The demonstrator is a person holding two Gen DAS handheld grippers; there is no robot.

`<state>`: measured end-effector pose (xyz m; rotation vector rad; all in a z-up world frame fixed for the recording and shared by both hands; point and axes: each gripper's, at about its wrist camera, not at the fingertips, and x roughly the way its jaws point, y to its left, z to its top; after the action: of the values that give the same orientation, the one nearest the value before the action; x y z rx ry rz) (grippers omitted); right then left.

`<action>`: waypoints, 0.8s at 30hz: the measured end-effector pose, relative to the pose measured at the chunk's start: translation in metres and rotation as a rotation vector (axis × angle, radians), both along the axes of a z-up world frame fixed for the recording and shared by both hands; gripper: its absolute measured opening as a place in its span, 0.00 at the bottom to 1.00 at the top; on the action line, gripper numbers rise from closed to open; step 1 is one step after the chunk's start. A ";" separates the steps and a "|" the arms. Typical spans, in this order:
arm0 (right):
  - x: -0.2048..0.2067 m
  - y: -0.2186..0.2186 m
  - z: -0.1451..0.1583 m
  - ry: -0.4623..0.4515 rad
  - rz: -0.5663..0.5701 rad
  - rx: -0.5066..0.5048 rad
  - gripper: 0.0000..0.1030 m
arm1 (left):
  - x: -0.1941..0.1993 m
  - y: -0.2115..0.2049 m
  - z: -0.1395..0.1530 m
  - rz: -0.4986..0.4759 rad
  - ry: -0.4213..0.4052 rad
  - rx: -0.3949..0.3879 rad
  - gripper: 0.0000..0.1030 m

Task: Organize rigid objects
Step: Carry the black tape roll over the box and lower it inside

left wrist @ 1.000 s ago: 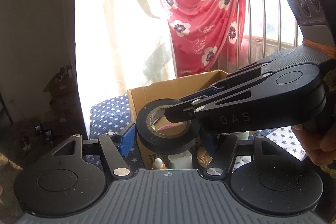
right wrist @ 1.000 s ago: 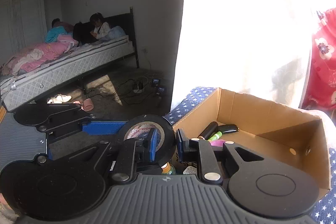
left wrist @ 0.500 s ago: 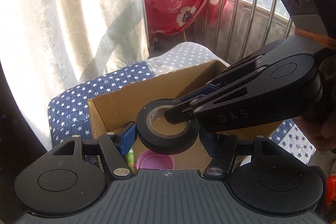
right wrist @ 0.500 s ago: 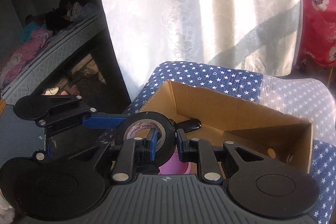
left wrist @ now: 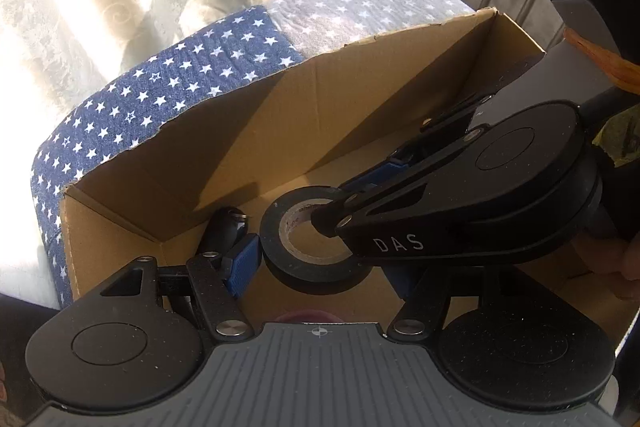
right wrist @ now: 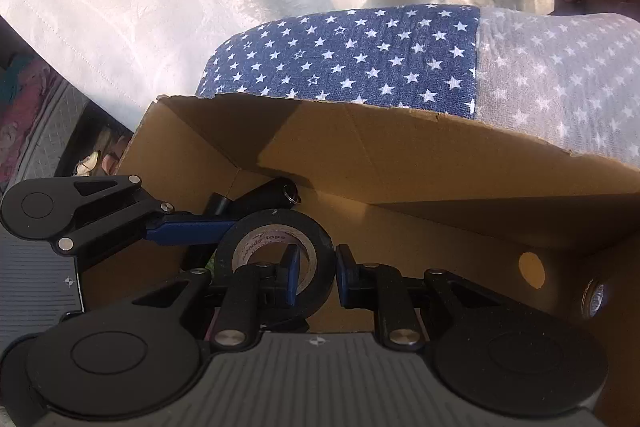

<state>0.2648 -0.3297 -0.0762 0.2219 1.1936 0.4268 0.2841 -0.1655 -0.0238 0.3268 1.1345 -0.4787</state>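
Black tape roll (right wrist: 276, 259) at frame centre over cardboard box (right wrist: 400, 155): R hand-held gripper (right wrist: 316, 273) clamps its wall; L hand-held gripper (left wrist: 320, 263) spread wide around it.

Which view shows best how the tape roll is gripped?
The right wrist view: the tape roll has one finger through its core, one outside. The left wrist view shows the roll partly hidden by the right gripper.
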 end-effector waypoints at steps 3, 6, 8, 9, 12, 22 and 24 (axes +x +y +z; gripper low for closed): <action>0.008 -0.001 -0.008 0.008 -0.007 -0.005 0.20 | 0.013 -0.001 -0.008 0.028 0.043 0.001 0.63; 0.013 -0.001 -0.017 0.023 -0.011 -0.004 0.20 | 0.019 0.002 -0.016 0.053 0.063 -0.001 0.63; 0.015 -0.002 -0.021 0.030 -0.018 -0.001 0.21 | 0.021 0.004 -0.018 0.069 0.062 -0.002 0.63; 0.015 -0.003 -0.023 0.035 -0.025 0.016 0.22 | 0.021 0.006 -0.016 0.074 0.059 -0.006 0.64; 0.014 -0.008 -0.019 0.019 -0.047 0.021 0.22 | 0.017 0.007 -0.006 0.088 0.036 -0.018 0.64; -0.038 -0.049 0.050 -0.131 -0.144 0.188 0.23 | -0.020 0.029 0.050 0.102 -0.071 -0.121 0.65; -0.062 -0.060 0.069 -0.184 -0.161 0.228 0.23 | -0.035 0.037 0.068 0.101 -0.097 -0.157 0.65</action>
<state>0.2030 -0.3892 -0.0076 0.4626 0.9388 0.4323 0.2494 -0.1281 0.0439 0.1537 1.0075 -0.4546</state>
